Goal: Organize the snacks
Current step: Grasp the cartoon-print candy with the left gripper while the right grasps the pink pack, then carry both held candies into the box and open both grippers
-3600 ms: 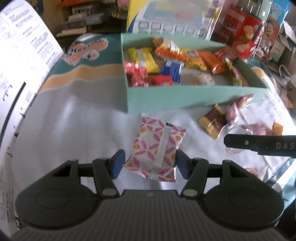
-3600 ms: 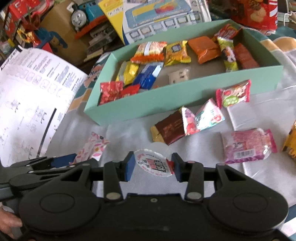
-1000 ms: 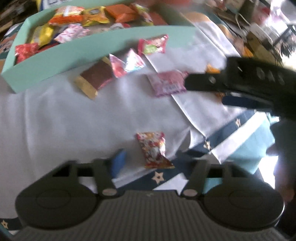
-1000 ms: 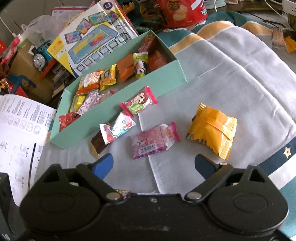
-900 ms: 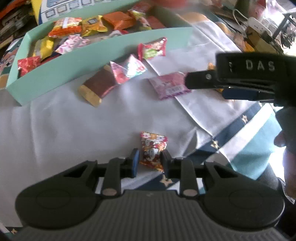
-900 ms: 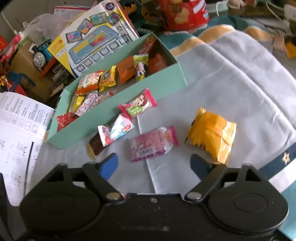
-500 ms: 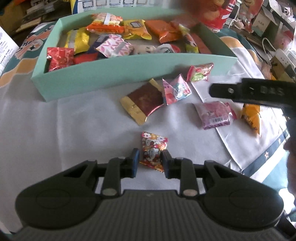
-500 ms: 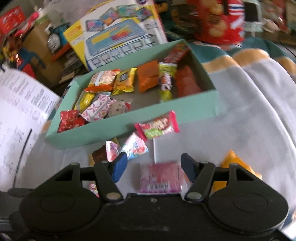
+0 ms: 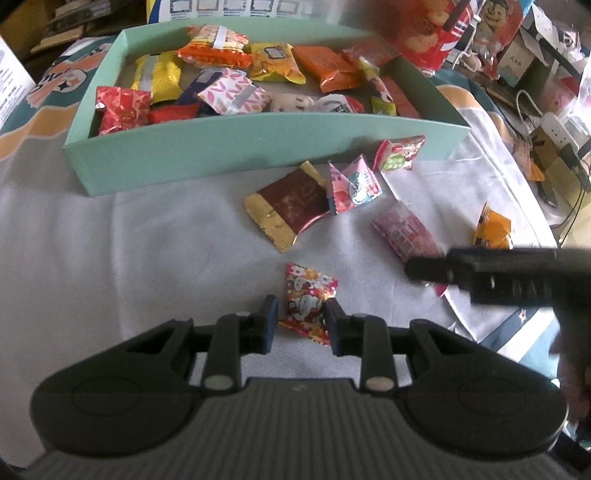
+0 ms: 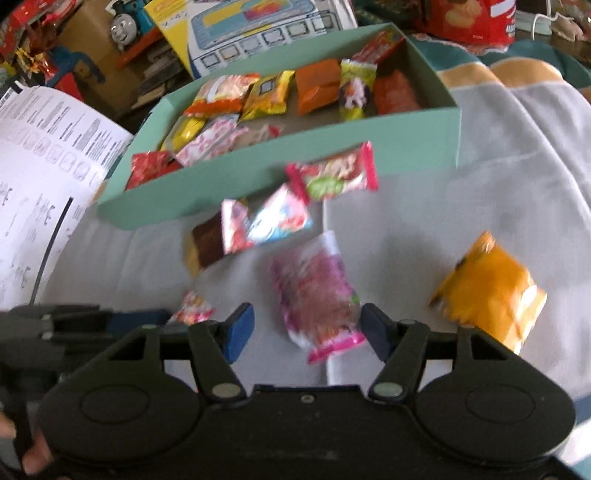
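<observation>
My left gripper (image 9: 298, 320) is shut on a small red cartoon candy (image 9: 307, 299) and holds it above the white cloth, in front of the mint-green box (image 9: 258, 147) that holds several snacks. My right gripper (image 10: 308, 332) is open, its pads on either side of a pink packet (image 10: 317, 295) lying on the cloth. The right gripper also shows at the right of the left wrist view (image 9: 498, 275). The pink packet shows there too (image 9: 404, 234).
Loose on the cloth before the box lie a brown-gold packet (image 9: 288, 206), a pink-blue candy (image 9: 352, 186), a red-green candy (image 10: 332, 179) and an orange packet (image 10: 487, 291). A printed sheet (image 10: 40, 177) stands left. Toy boxes and a red snack bag (image 9: 432, 29) stand behind.
The left gripper closed on the red candy, lifted it and carried it toward the box. The right gripper dropped toward the pink packet and narrowed its opening around it.
</observation>
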The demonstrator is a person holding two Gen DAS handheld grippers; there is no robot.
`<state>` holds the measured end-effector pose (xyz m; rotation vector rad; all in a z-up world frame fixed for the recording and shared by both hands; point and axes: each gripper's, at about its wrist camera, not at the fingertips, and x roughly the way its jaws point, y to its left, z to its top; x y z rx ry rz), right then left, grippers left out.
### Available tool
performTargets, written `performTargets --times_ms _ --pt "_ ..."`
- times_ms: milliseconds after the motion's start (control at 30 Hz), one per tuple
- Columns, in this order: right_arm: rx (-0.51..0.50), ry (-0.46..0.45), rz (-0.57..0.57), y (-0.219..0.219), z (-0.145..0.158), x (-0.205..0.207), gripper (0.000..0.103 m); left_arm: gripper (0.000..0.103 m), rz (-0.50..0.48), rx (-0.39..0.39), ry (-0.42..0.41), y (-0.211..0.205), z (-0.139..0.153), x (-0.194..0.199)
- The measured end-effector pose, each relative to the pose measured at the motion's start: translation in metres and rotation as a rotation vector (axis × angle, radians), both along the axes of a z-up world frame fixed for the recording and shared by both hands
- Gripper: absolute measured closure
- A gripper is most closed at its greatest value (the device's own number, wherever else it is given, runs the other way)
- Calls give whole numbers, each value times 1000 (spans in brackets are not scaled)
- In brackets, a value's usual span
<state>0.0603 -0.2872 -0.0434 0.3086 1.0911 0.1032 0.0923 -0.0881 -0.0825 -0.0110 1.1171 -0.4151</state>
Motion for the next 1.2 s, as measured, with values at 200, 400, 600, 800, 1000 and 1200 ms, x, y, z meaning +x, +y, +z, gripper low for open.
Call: performTargets --times_ms 200,400,600,800,1000,1200 --pt "-86 -31 -24 10 1 8 39 70 11 4 5 4 1 -1" --pt "-326 -111 94 44 -9 4 59 54 -18 34 -22 -1 1 -6" --pt "-182 -98 -15 22 1 -2 76 61 -46 99 -60 -15 1 -9" --pt "-80 -67 -91 -1 0 -17 77 78 -18 109 -67 -13 4 -11" --pt "-37 -95 -105 -5 11 -28 78 78 -2 103 -69 -5 9 -15" --pt "-7 -145 -109 -4 32 -25 78 78 33 64 -86 5 28 -14"
